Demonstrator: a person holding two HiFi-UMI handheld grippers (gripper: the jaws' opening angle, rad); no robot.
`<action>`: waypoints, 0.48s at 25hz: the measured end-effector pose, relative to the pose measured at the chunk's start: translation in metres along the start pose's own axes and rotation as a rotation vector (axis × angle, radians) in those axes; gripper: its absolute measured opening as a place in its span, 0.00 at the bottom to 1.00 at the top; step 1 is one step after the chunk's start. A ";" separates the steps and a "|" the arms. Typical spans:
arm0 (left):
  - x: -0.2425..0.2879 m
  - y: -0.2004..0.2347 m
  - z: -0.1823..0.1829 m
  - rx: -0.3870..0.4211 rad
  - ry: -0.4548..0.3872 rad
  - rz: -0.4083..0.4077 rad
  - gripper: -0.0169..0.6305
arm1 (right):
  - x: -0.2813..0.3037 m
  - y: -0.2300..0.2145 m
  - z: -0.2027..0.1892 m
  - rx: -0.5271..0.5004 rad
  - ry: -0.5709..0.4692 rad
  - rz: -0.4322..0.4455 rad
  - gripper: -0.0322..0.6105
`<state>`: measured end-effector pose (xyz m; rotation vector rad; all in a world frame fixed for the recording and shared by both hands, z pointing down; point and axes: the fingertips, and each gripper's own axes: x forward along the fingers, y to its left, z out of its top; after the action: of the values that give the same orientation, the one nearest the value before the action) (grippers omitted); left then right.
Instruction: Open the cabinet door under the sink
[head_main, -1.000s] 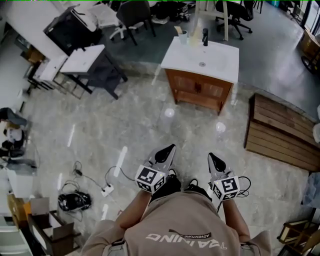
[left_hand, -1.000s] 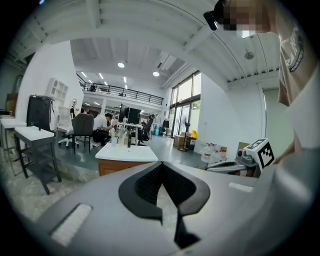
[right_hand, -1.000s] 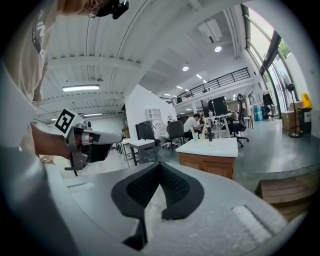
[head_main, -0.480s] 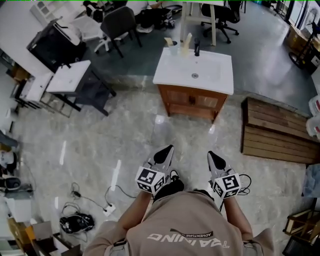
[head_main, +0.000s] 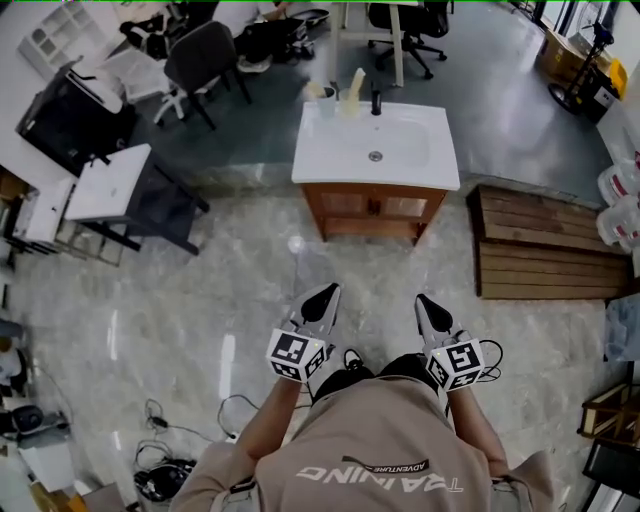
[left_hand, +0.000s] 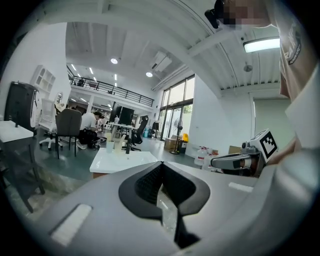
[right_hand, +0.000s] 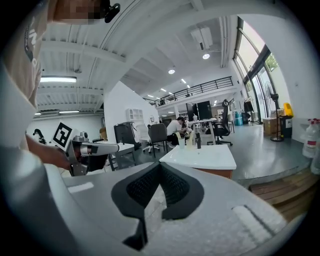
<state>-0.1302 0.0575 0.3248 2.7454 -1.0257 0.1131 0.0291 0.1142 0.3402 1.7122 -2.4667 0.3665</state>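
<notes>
The left tool (head_main: 322, 297) and right tool (head_main: 430, 305) are both closed and empty, and the cabinet door (head_main: 373, 206) under the sink (head_main: 375, 150) lies straight ahead, well apart, roughly equally far from each.

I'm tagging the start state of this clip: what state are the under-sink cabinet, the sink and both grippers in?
Cabinet door: closed, untouched, across the floor from both grippers.
Sink: basin empty, no water showing.
Left gripper: shut, holding nothing.
Right gripper: shut, holding nothing.
</notes>
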 end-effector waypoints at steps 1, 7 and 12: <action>0.000 0.004 -0.001 -0.007 0.003 0.000 0.05 | 0.002 0.001 -0.001 -0.002 0.010 -0.002 0.05; 0.009 0.027 -0.008 -0.031 0.028 0.016 0.05 | 0.025 -0.003 -0.003 -0.007 0.038 -0.002 0.05; 0.027 0.040 -0.010 -0.029 0.057 0.036 0.05 | 0.050 -0.018 -0.006 0.009 0.051 0.014 0.05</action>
<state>-0.1361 0.0126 0.3450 2.6819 -1.0537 0.1796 0.0276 0.0643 0.3599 1.6682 -2.4468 0.4177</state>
